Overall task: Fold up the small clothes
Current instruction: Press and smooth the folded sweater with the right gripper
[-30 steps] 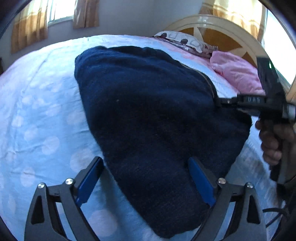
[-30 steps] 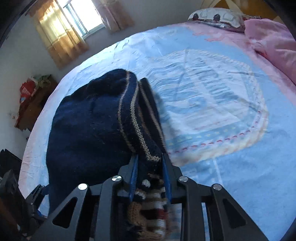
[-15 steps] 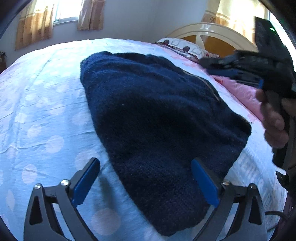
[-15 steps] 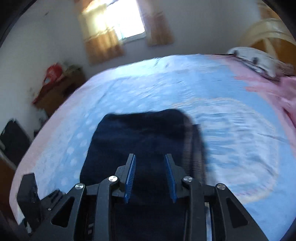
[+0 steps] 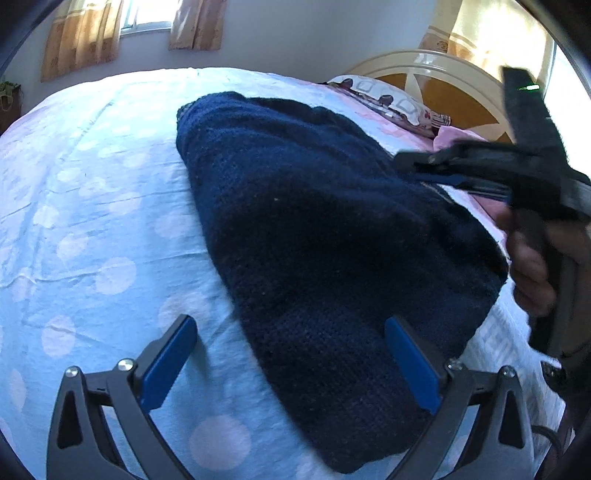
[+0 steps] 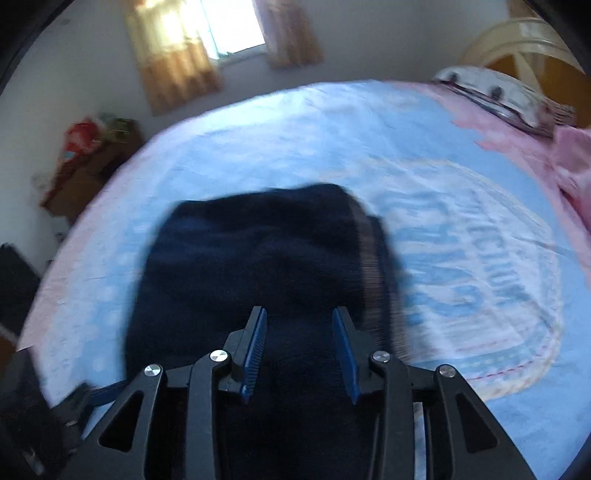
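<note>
A dark navy knitted sweater (image 5: 332,236) lies folded on the blue bedspread (image 5: 92,206). It also shows in the right wrist view (image 6: 258,258), with a striped hem along its right edge. My left gripper (image 5: 291,362) is open wide and empty, its fingers just above the sweater's near corner. My right gripper (image 6: 299,343) is open and empty, held above the sweater. It also shows in the left wrist view (image 5: 480,173), in a hand at the right.
A patterned pillow (image 5: 388,99) and pink bedding (image 6: 569,162) lie at the headboard (image 5: 443,74). A wooden cabinet with red items (image 6: 85,158) stands by the far bed edge. Curtained window (image 6: 229,29) behind.
My right gripper has let go of the sweater's striped hem, opened and lifted up and back. The sweater now lies folded flat. My left gripper has barely moved.
</note>
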A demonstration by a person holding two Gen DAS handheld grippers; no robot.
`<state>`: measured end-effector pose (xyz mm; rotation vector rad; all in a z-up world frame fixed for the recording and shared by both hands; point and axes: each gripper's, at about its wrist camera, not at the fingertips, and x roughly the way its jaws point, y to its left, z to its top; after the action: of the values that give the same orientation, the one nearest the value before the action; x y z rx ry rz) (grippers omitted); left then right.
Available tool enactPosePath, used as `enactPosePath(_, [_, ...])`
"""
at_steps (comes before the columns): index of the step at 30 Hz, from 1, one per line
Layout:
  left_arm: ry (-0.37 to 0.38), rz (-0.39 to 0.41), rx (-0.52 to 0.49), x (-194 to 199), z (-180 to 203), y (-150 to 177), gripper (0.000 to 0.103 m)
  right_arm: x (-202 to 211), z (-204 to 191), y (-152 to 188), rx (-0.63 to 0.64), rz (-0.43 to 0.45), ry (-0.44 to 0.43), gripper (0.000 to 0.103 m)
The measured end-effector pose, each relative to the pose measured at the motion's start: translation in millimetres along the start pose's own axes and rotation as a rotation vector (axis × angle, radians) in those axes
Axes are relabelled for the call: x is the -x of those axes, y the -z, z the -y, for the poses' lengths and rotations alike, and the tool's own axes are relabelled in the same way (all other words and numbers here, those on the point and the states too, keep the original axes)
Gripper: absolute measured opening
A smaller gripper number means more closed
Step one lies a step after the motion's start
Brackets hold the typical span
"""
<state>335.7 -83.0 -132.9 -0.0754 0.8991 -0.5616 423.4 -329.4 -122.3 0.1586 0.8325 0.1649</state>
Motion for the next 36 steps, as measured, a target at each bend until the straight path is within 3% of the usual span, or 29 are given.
enactPosePath(4, [-0.004,-0.001,-0.002,-0.3,0.2,1.1,0.103,0.9,-41.5,21.2,0.131,-0.028,-0.117,0.038])
enactPosePath(8, [-0.007,-0.004,-0.004,-2.3,1.1,0.6,0.103,-21.8,-54.4,46.2,0.226,-0.095,-0.011,0.038])
enactPosePath(16, [-0.003,-0.007,-0.004,-5.8,0.5,-1.2,0.103,-19.9,-41.5,45.4,0.231,-0.11,-0.033,0.038])
enactPosePath(20, [-0.002,0.037,0.015,4.6,-5.0,-3.1,0.103,2.8,-21.6,24.7,0.183,-0.044,-0.064,0.038])
enactPosePath(25, [0.0,0.115,0.065,19.1,-22.1,-13.1,0.103,0.5,28.2,-18.5,0.059,-0.014,0.018,0.038])
enactPosePath(30, [0.083,0.105,0.142,11.2,-41.4,-8.8,0.103,-36.4,79.7,-45.9,-0.111,-0.089,-0.078,0.038])
enactPosePath(34, [0.109,0.102,0.14,9.0,-39.6,-7.4,0.103,-63.6,87.6,-54.9,-0.156,-0.139,-0.139,0.038])
enactPosePath(36, [0.118,0.093,0.15,7.3,-40.8,-7.4,0.103,-74.8,90.0,-55.5,-0.19,-0.17,-0.192,0.031])
